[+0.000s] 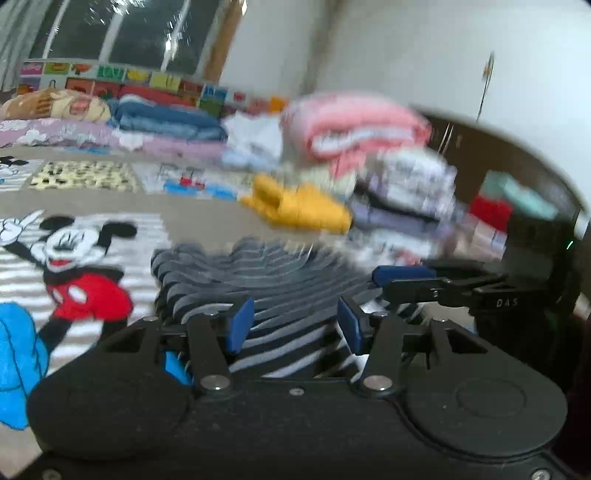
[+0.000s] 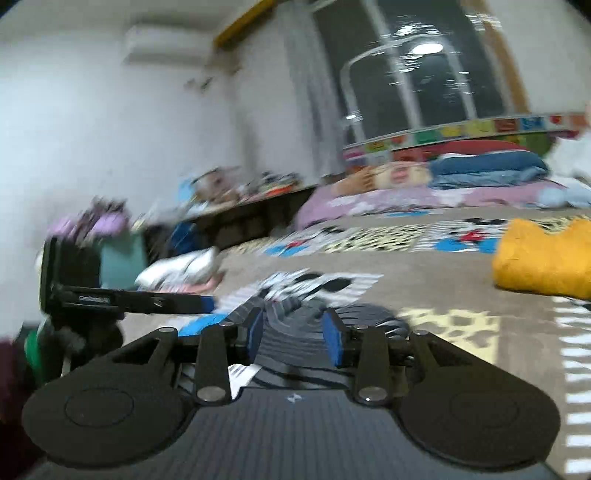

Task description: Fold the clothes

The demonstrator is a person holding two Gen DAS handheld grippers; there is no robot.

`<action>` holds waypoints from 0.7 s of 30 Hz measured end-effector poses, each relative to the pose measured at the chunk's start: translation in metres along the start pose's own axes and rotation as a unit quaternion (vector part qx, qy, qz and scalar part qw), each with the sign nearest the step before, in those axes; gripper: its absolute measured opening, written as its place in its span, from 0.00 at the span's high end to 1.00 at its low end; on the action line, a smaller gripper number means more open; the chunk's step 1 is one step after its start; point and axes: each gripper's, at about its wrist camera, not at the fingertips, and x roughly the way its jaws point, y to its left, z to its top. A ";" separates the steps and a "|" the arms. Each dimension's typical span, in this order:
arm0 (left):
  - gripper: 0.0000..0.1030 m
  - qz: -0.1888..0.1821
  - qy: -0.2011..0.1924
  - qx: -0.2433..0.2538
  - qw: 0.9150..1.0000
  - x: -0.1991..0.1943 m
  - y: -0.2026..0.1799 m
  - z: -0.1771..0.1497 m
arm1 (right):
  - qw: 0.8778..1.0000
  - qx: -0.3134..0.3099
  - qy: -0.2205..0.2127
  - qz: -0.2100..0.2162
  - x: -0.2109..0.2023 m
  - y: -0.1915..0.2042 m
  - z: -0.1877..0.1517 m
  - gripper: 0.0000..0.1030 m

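Two grippers are in view, and both stand with their blue pads spread apart. Your left gripper (image 1: 291, 325) has its jaws parted over the striped garment (image 1: 266, 280), with grey-and-white striped cloth lying in the gap between the pads (image 1: 239, 325); the pads do not press it. Your right gripper (image 2: 293, 338) is likewise spread, with the same striped garment (image 2: 295, 347) lying between and beneath its fingers. No cloth is clamped by either tool.

Take the striped garment as your landmark. It lies bunched on the cartoon-mouse bedspread (image 1: 85, 266), directly in front of both grippers. In the left wrist view, your right gripper's fingers reach in at the garment's right edge. Beyond the garment and slightly right lies a yellow garment (image 1: 299, 206), apart from it. Further right of that stands a stack of folded clothes (image 1: 399, 184), topped by a pink item (image 1: 354, 122); motion blur hides its details. Far beyond the garment, blue bedding (image 1: 166, 118) rests along the bed's far edge, below a dark window (image 1: 122, 33).
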 end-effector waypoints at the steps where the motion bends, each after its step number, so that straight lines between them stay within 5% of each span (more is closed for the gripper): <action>1: 0.53 0.013 0.019 0.016 1.000 0.008 -0.002 -0.005 | 1.000 -0.009 0.016 0.005 0.006 0.003 -0.004 0.66; 3: 0.52 0.045 0.056 0.072 0.995 0.028 -0.009 -0.015 | 0.996 -0.046 0.070 -0.026 0.022 0.007 -0.015 0.67; 5: 0.52 0.044 0.056 0.071 0.995 0.028 -0.007 -0.017 | 0.988 -0.051 0.136 -0.046 0.040 0.001 -0.029 0.67; 12: 0.53 0.019 0.024 0.051 0.998 -0.003 -0.005 -0.008 | 0.989 -0.039 0.137 -0.033 0.042 -0.003 -0.028 0.66; 14: 0.53 0.009 0.030 0.054 0.998 -0.009 -0.007 -0.008 | 0.989 -0.043 0.138 -0.029 0.042 -0.003 -0.030 0.65; 16: 0.52 0.032 0.081 0.091 0.992 0.003 -0.011 -0.017 | 0.989 -0.048 0.139 -0.024 0.043 -0.002 -0.032 0.62; 21: 0.52 0.020 0.082 0.086 0.993 0.004 -0.008 -0.018 | 0.987 -0.055 0.147 -0.012 0.044 -0.002 -0.031 0.61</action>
